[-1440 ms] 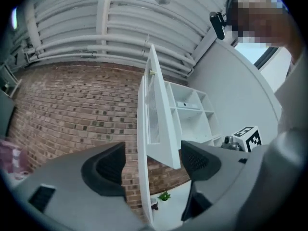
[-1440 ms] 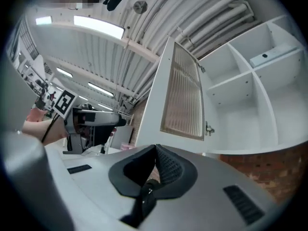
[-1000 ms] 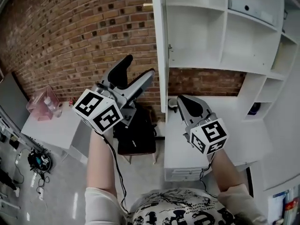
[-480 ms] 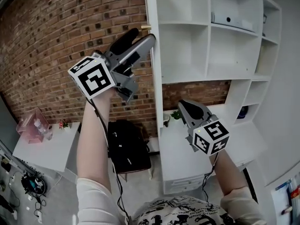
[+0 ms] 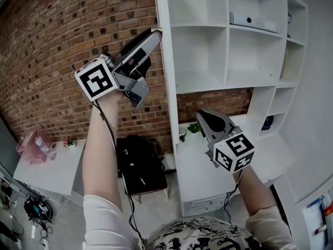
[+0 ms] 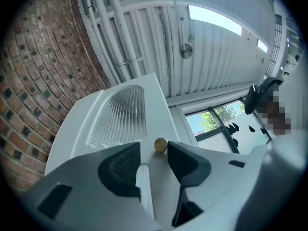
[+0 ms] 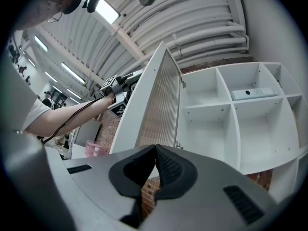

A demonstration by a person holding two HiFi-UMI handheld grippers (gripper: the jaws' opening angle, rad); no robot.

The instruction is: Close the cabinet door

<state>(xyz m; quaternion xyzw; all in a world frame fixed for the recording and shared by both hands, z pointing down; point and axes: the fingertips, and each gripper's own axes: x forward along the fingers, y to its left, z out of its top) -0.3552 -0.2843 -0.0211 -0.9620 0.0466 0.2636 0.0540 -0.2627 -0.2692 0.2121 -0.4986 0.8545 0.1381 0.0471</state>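
Raised since the earlier frame, the left gripper (image 5: 153,34) is found at the free edge of the open cabinet door (image 5: 163,82), jaws closing round its brass knob (image 6: 160,144), which should be squarely pinched before swinging; the right gripper (image 5: 205,120) is held shut, empty, near that door's lower corner.

White cabinet (image 5: 223,86): flat grey box (image 5: 253,21) on upper shelf (image 5: 260,32). Side table (image 5: 52,173): pink box (image 5: 34,145).

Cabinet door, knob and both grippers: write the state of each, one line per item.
Cabinet door: open wide.
Knob: at the tips of the left jaws, not yet gripped.
Left gripper: jaws closing around the knob.
Right gripper: jaws together, holding nothing.
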